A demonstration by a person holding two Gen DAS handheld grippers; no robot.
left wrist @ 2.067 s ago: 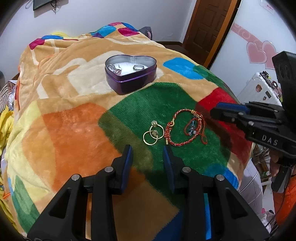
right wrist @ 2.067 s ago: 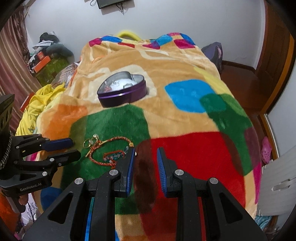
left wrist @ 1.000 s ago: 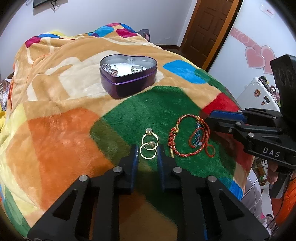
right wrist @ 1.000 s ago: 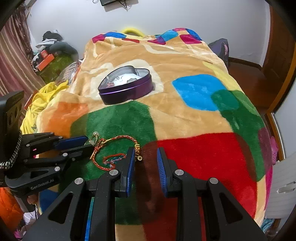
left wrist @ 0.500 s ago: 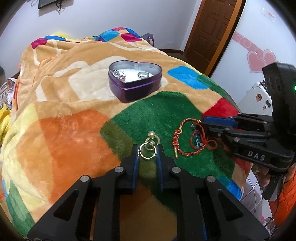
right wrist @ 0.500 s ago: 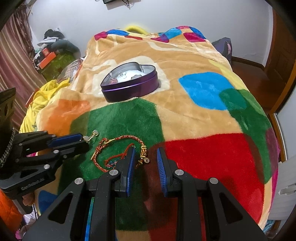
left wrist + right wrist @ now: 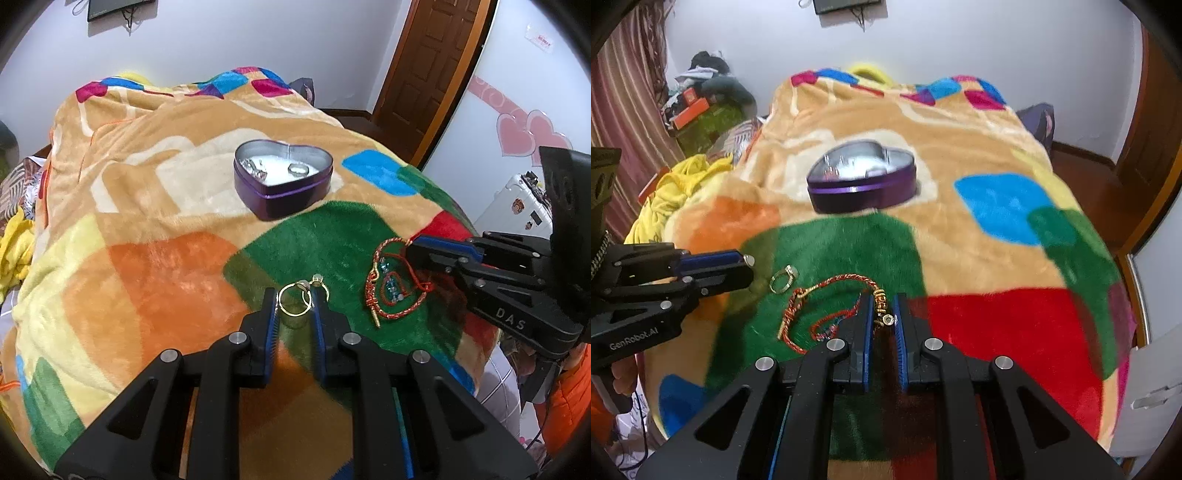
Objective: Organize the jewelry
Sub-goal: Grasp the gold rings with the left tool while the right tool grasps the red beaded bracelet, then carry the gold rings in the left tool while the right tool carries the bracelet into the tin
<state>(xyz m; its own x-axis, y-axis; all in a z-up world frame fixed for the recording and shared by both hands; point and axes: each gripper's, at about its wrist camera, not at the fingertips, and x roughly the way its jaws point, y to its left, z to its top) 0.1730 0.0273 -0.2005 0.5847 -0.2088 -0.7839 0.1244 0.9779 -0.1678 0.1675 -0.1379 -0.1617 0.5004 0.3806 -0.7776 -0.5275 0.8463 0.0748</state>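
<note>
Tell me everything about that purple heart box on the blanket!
The purple heart box is a heart-shaped tin with dark purple walls, a brighter purple line around them and a shiny silver inside. It has no lid on. It sits upright on a cream patch of the colourful blanket. Inside lie a silver ring and some small silvery pieces on a white bottom. Neither hand-held gripper touches it.

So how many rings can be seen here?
3: two gold rings overlapping at the left gripper tips, one silver ring in the tin; others may hide there.
</note>
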